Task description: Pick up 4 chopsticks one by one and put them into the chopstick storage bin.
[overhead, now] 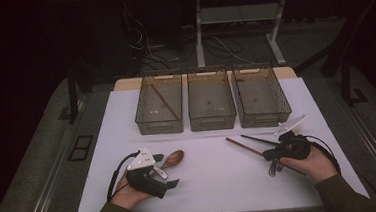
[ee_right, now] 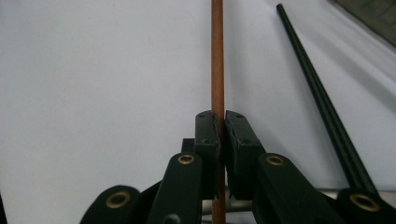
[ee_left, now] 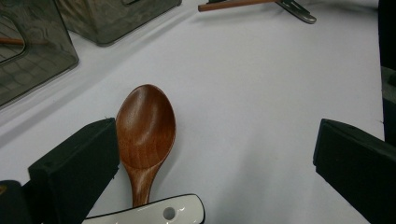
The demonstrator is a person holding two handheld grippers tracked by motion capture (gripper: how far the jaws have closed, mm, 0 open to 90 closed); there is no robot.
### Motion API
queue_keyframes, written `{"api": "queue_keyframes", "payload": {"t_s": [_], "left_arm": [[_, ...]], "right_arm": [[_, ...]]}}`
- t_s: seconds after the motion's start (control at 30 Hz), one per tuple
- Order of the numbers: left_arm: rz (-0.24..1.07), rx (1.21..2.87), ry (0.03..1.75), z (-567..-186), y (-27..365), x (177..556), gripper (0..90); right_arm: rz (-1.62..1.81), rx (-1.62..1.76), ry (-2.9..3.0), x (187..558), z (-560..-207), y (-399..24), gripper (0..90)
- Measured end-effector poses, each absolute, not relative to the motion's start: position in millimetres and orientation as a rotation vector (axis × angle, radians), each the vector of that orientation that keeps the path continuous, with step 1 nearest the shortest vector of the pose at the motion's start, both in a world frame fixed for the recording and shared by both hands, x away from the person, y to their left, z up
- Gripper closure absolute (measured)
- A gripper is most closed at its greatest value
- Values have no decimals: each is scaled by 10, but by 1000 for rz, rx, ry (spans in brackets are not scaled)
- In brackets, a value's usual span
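Clamping a slim reddish-brown wooden chopstick between its two black jaws, the right gripper lay low over the white table, near its right edge. The jaws stood almost fully closed, pads pressed on the stick, which ran straight out ahead of them in the right gripper view. Just beside it lay a thin black chopstick, apart from the grip and angled away.

On the other side, the left gripper had its jaws spread wide, holding nothing. A brown wooden spoon lay bowl-up on the table between them, close against one pad, and its handle ran under a white utensil handle with a black rim.

Three smoky translucent plastic bins stood in a row at the far side of the table, and the left bin already held a similar brown stick.

The likeliest trouble was the thin stick pivoting or slipping in the pads as it rose, since the grip seemed to sit toward one end, leaving a long free length. Lifting could also nudge the black chopstick if the two were touching under the gripper, which I could not tell. Closing the left jaws as they stood might push the spoon sideways rather than seize it.
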State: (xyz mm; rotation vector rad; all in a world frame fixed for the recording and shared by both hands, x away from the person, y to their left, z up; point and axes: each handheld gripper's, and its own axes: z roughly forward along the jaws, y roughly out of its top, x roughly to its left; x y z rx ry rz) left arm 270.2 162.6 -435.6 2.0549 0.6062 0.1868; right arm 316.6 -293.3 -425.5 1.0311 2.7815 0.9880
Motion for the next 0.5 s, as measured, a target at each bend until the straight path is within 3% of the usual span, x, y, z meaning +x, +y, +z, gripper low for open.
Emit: {"api": "queue_keyframes", "payload": {"t_s": [0.5], "left_arm": [[187,2053,608,-4355,1627,2703,0]], "right_arm": [[1101,1029,2728,3233,-4085,-2877,836]]}}
